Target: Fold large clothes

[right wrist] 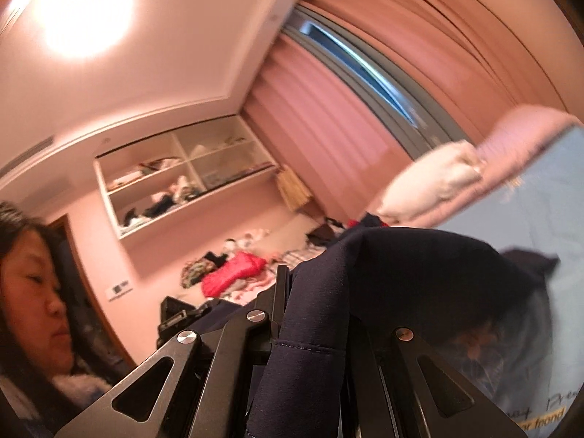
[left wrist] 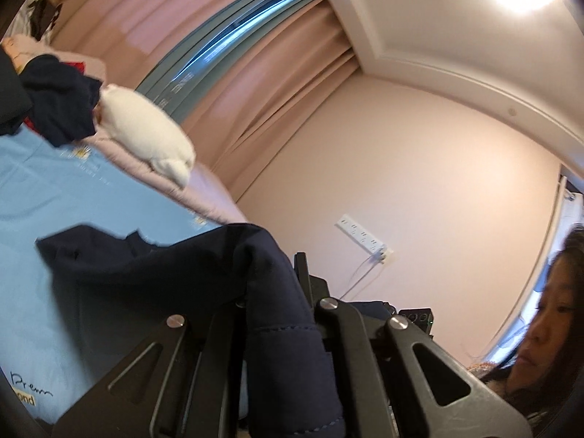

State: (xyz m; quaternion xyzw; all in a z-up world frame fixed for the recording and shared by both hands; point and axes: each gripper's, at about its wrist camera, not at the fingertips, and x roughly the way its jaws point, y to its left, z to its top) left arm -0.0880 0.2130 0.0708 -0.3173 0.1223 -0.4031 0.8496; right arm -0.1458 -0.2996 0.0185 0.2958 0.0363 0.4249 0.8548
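- left gripper (left wrist: pixel 281 292): jaws clamped tight on the navy garment (left wrist: pixel 175 273), lower middle of frame
- right gripper (right wrist: pixel 314 314): jaws pinched on it too
- garment hangs over the blue bedsheet (left wrist: pixel 91 189)
- white pillow (left wrist: pixel 146 131) upper left

Left hand-held gripper (left wrist: pixel 272 292) clamped on navy garment (left wrist: pixel 153 277), light blue bedsheet (left wrist: pixel 73 200), white pillow (left wrist: pixel 146 135)

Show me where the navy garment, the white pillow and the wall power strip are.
navy garment (left wrist: pixel 284 292): left wrist view, fold between the jaws.
white pillow (left wrist: pixel 146 131): left wrist view, its middle.
wall power strip (left wrist: pixel 361 233): left wrist view, its middle.
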